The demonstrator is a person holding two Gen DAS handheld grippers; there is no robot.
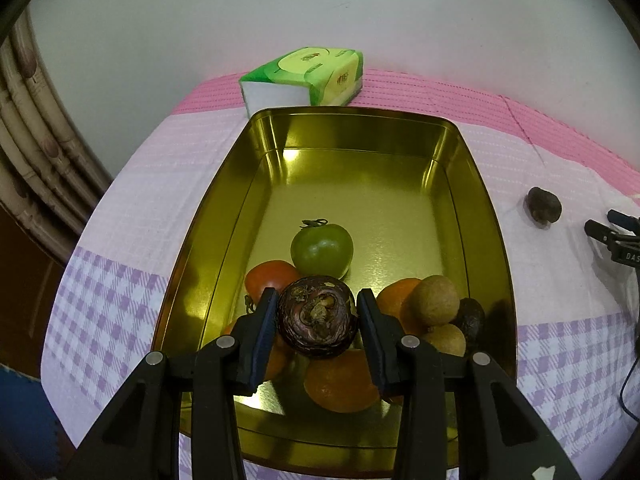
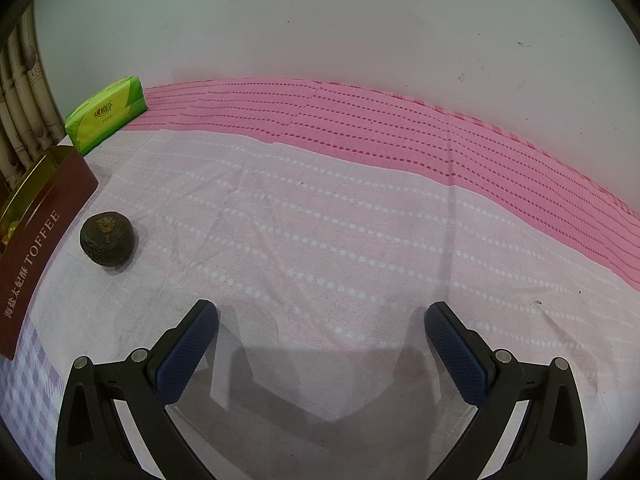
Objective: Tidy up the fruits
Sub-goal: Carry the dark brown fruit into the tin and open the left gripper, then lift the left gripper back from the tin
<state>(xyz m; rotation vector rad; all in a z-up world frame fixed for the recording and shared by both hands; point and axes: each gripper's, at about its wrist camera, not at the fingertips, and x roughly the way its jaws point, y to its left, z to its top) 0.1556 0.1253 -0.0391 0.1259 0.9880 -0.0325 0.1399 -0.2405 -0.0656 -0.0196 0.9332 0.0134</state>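
Wrist views—steep, near (tin (image 1: 486, 216) shared)

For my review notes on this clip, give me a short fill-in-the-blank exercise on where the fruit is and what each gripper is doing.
1. The left gripper is shut on a dark ____ fruit.
2. That fruit hangs above the gold ____ holding the other fruit.
3. The right gripper is ____ and holds nothing.
4. One dark fruit is left on the ____, beside the tin.

Missing words: purple; tin; open; tablecloth

Right gripper (image 2: 322, 316) spread empty; dark fruit (image 2: 106, 243) beside tin (image 2: 44, 216).
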